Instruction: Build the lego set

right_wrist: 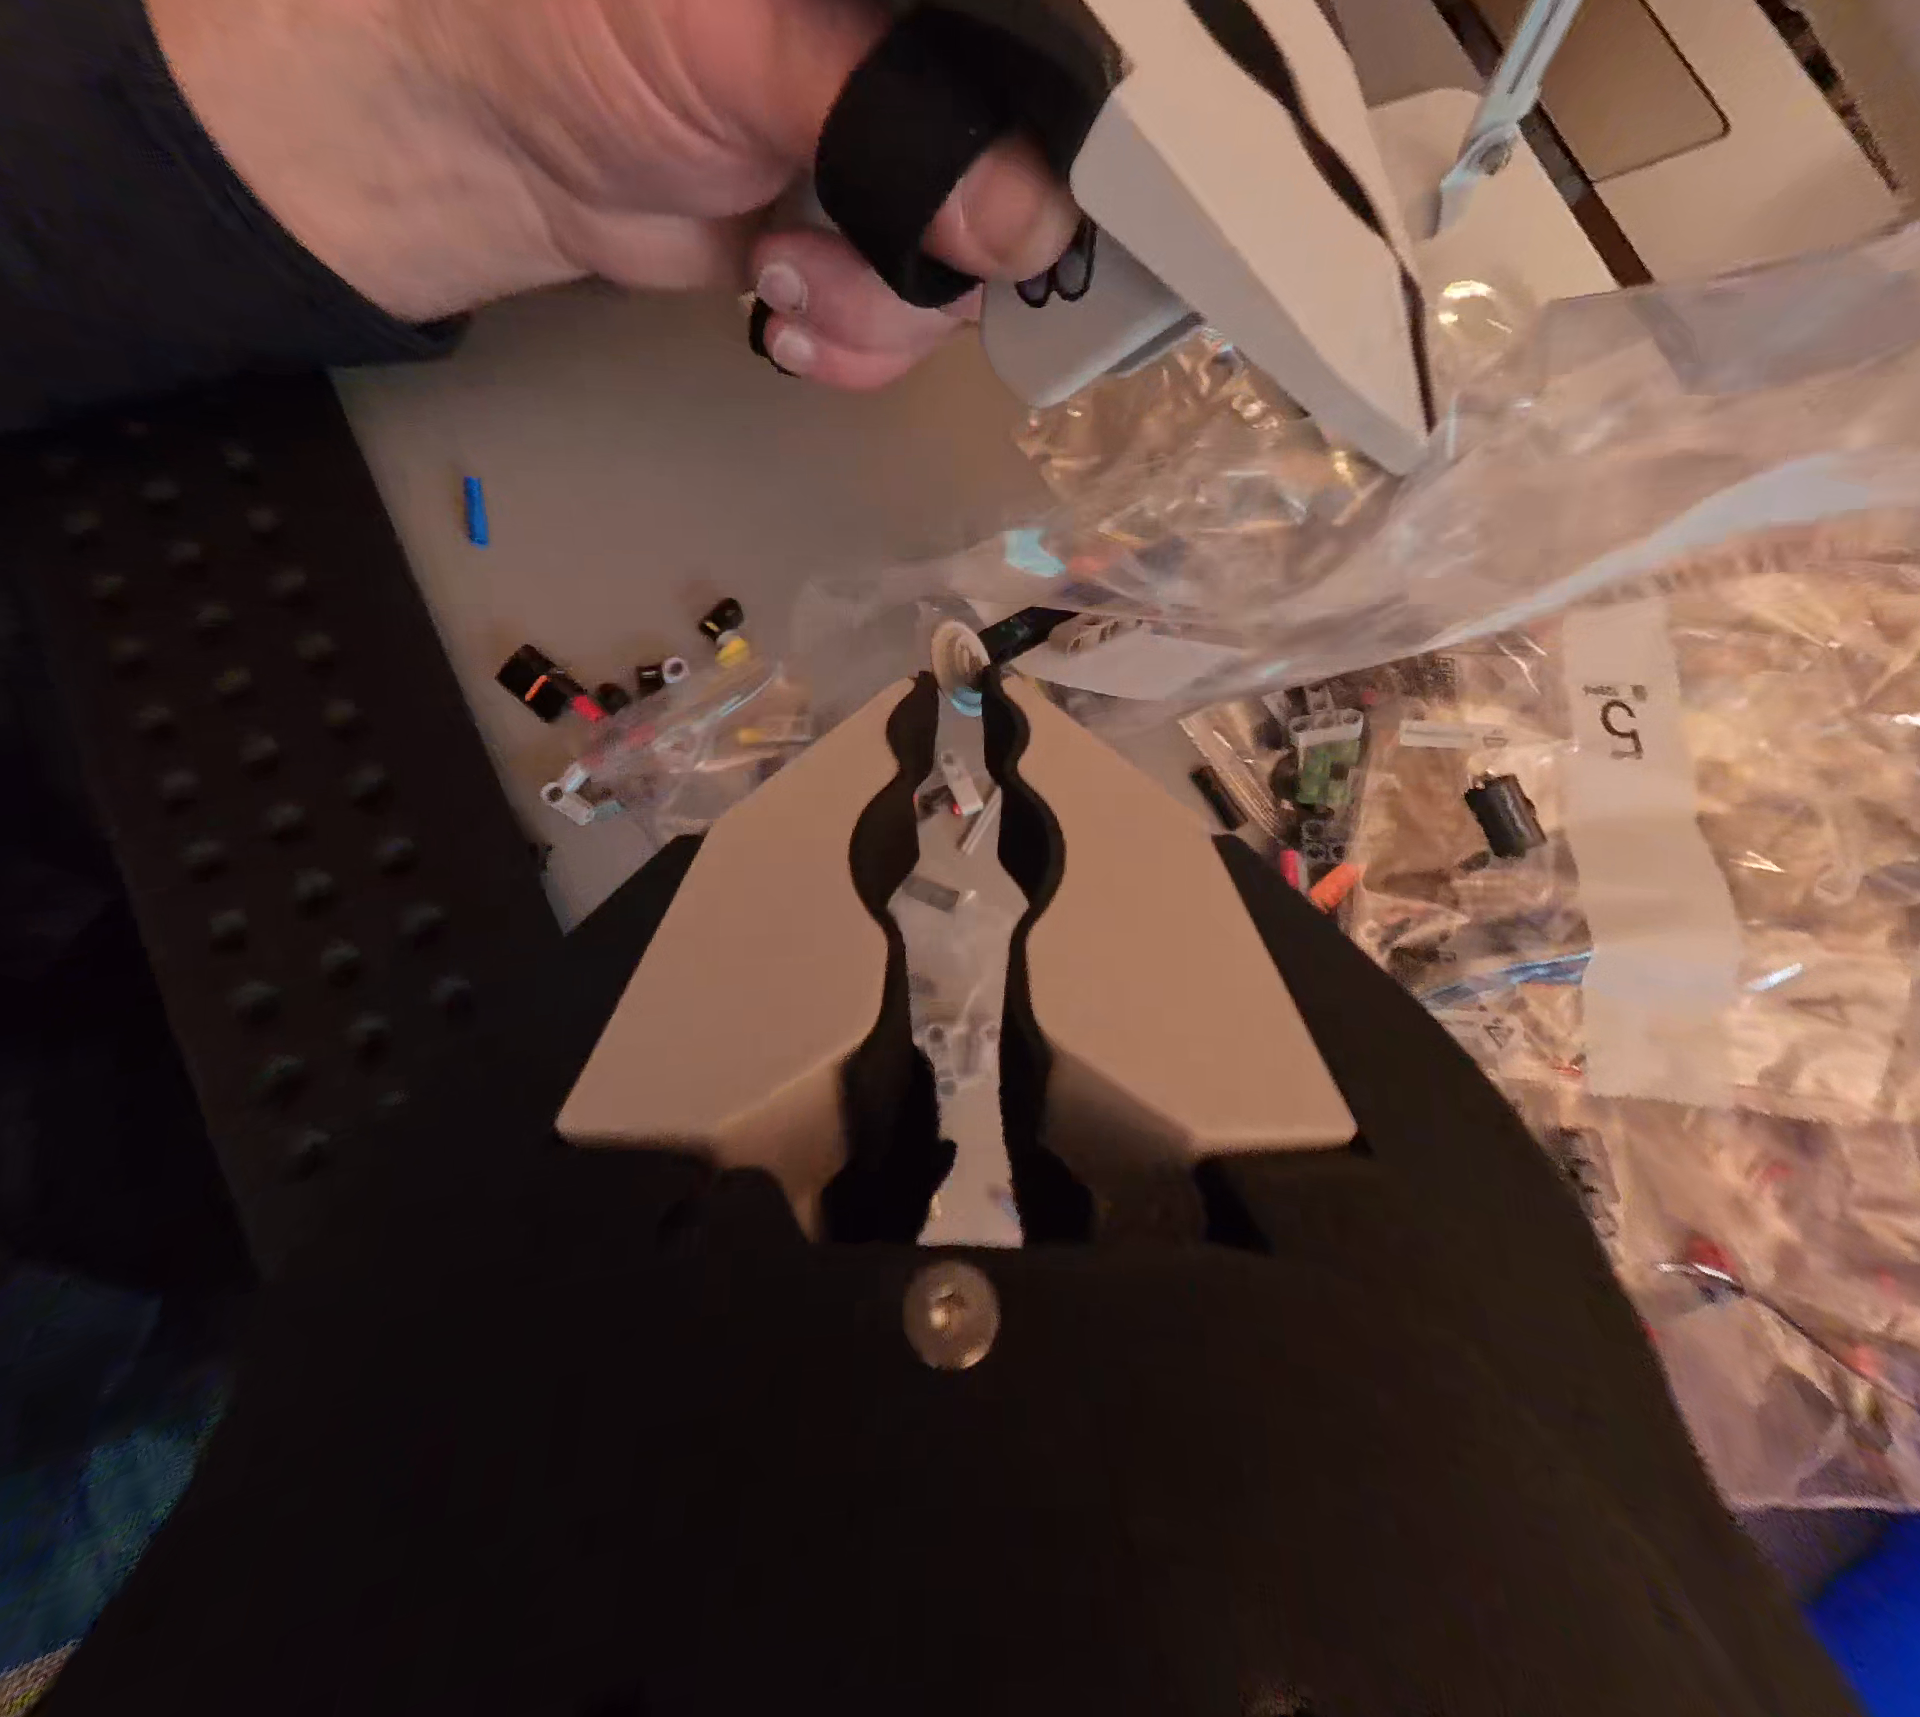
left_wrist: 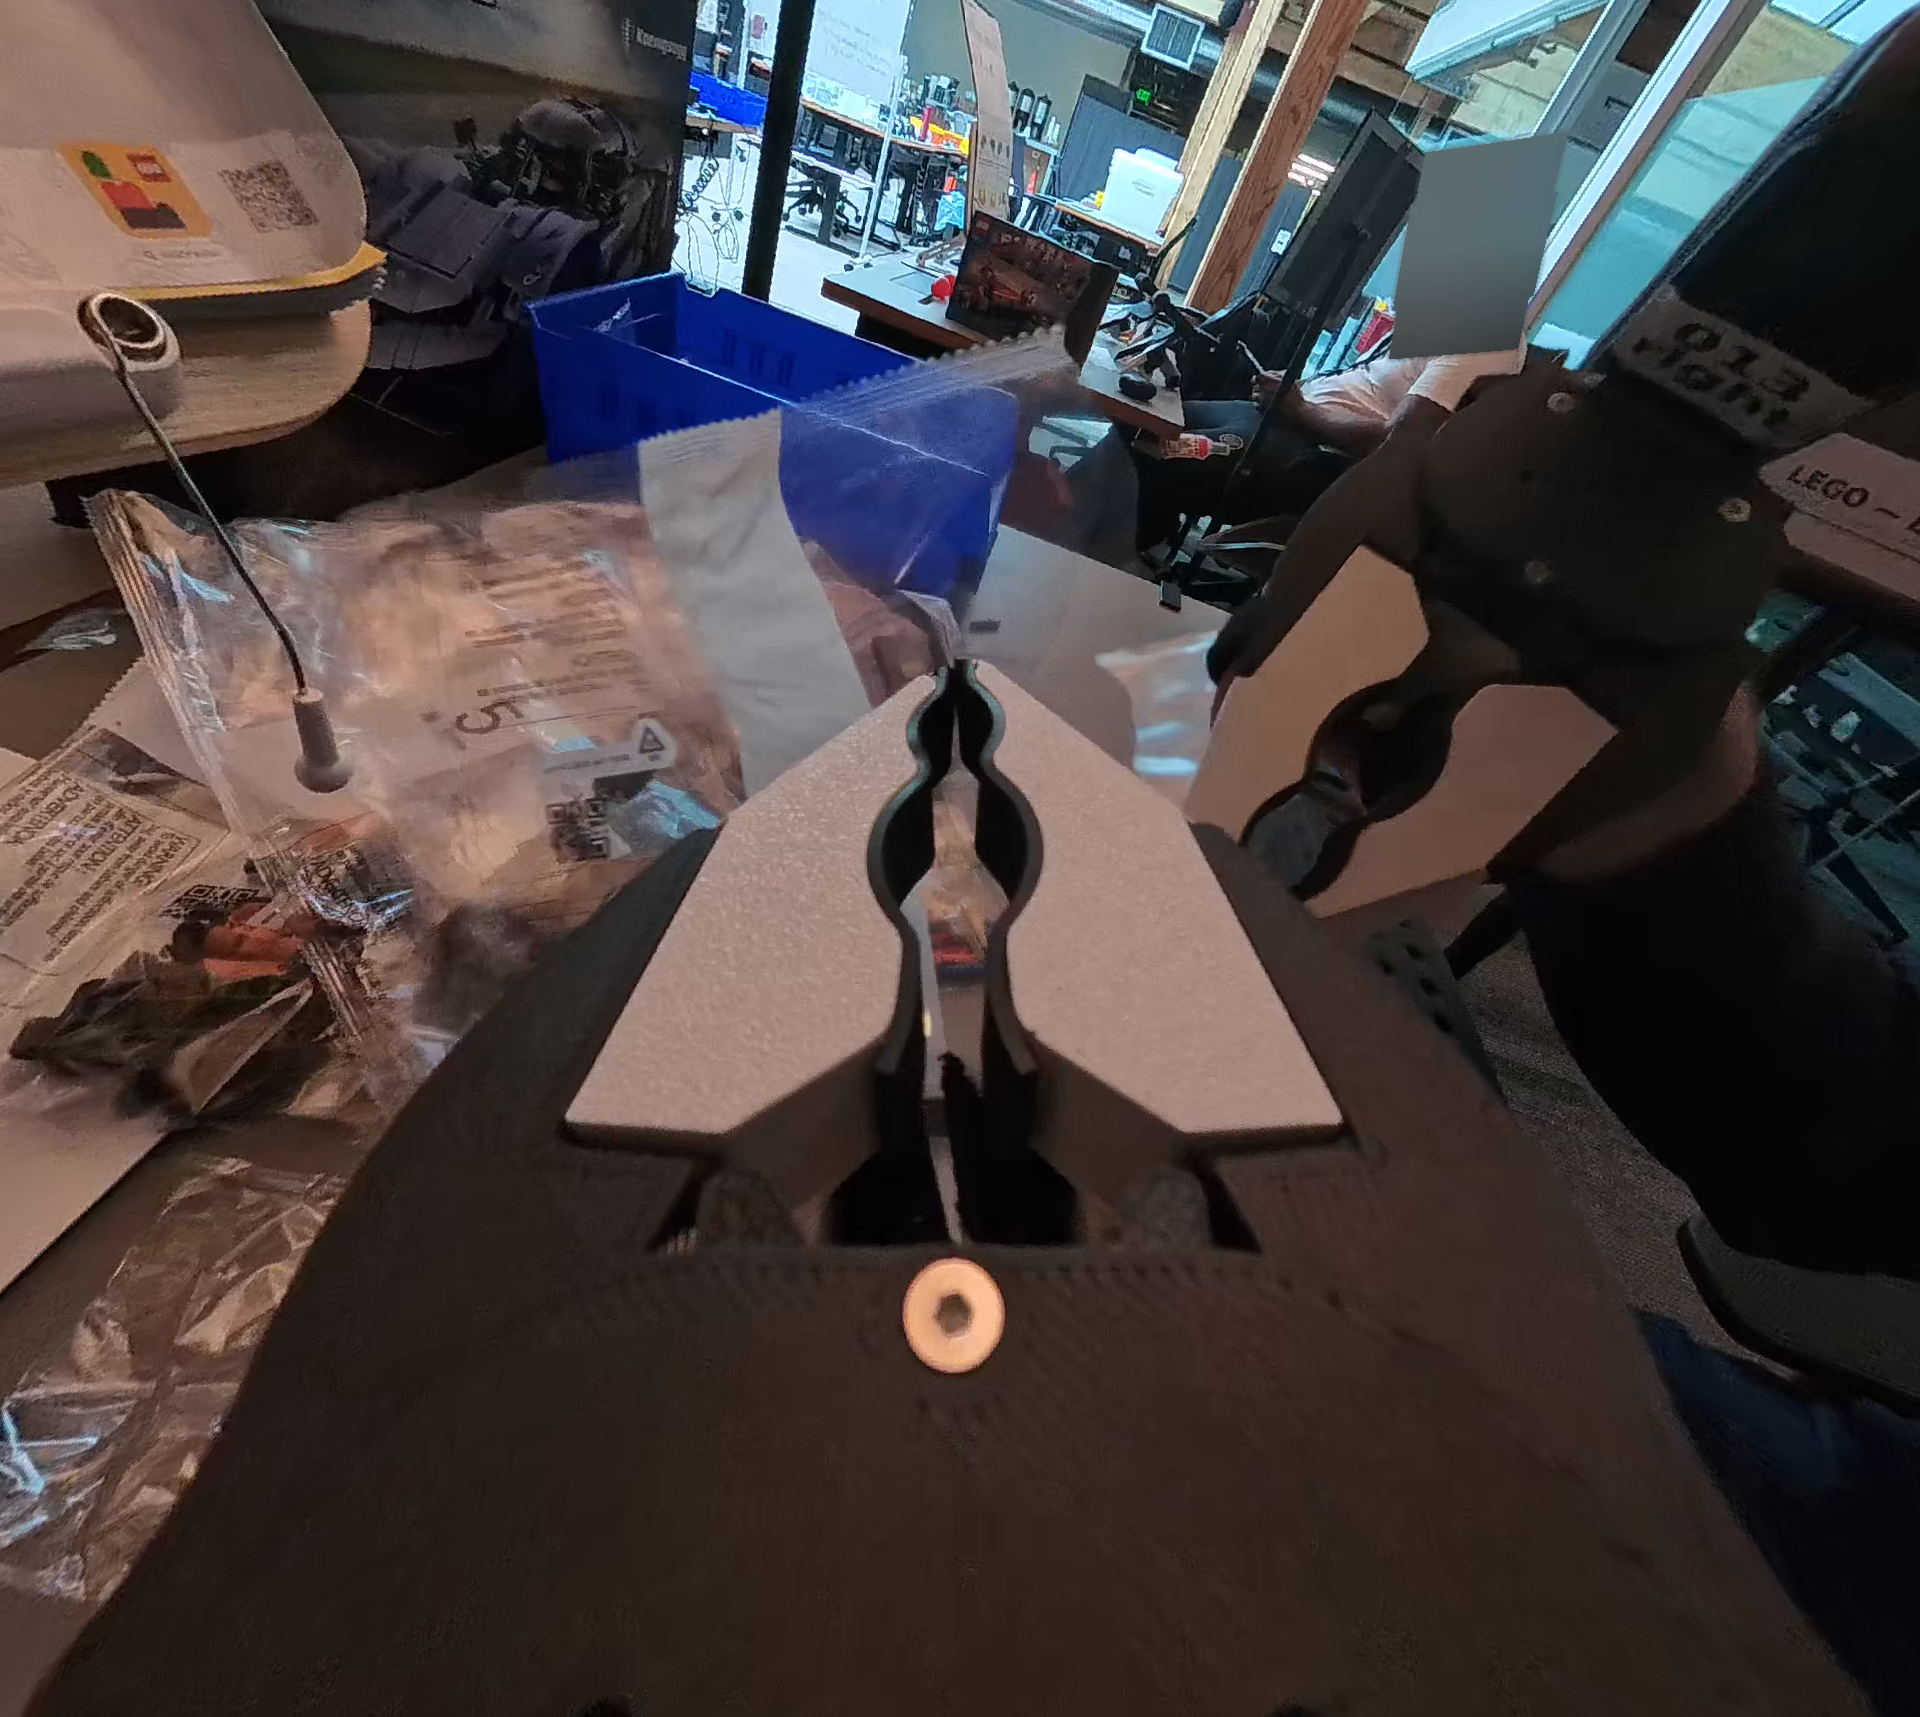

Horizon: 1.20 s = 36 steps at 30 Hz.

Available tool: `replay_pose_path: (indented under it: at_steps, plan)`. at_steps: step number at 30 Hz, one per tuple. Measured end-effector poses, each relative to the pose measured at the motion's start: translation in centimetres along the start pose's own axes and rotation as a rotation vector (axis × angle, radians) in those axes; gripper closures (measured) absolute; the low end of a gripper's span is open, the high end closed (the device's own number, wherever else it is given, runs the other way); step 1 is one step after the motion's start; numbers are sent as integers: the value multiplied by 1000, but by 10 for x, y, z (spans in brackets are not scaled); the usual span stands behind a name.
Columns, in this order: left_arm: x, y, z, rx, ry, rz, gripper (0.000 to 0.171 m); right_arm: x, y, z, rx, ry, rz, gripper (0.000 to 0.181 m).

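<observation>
Left wrist view: left claw (left_wrist: pixel 954 680) pinches clear bag (left_wrist: pixel 831 462); right claw (right_wrist: pixel 954 688) — ajar.

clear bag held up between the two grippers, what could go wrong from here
The left hand-held gripper pinches only a thin edge of the clear bag, so the film may slip out. Small parts sit at the bag's low end near the right hand-held gripper; they could spill and scatter among the loose pieces on the table.
</observation>
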<state>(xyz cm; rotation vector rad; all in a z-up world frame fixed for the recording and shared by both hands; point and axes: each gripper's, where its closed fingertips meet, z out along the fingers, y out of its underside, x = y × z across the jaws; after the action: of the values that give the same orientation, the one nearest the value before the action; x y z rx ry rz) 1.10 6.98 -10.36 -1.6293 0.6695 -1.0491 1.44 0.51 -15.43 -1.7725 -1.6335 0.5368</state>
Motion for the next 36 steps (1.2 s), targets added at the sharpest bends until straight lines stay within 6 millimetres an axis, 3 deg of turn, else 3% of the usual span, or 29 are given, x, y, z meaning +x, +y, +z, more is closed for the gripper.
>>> replay_pose_path:
  at_steps: [5, 7, 10, 13, 18, 22, 23, 25, 30, 33, 36]
  plan:
    - [0, 2, 1, -7, -5, 3, 171, 20, 1, 10, -69, 134, -14, 175]
    - [-1, 2, 1, -8, -5, 3, 171, 27, 1, 17, -90, 172, -18, 155]
    - [-2, 0, -1, -2, -10, 4, 171, 31, -8, 13, -52, 218, -66, 158]
    - [-5, -7, -7, 24, -25, 7, 171, 32, -32, -9, 106, 237, -69, 164]
    - [-18, -23, -28, 92, -74, 1, 171, 51, -61, -68, 438, 305, -9, 181]
    - [-30, -36, -48, 149, -125, -2, 171, 79, -66, -113, 716, 391, 92, 181]
    - [-33, -39, -53, 160, -139, 2, 171, 82, -64, -115, 755, 382, 100, 181]
    - [-35, -45, -62, 179, -160, 9, 171, 90, -50, -93, 691, 297, 187, 181]
    - [-39, -50, -70, 184, -224, 58, 171, 89, -2, 21, 303, 106, 259, 163]
    - [-40, -54, -73, 185, -264, 101, 171, 78, 27, 78, 86, 45, 213, 162]
    - [-41, -58, -77, 185, -322, 160, 171, 58, 32, 112, -8, -14, 108, 162]
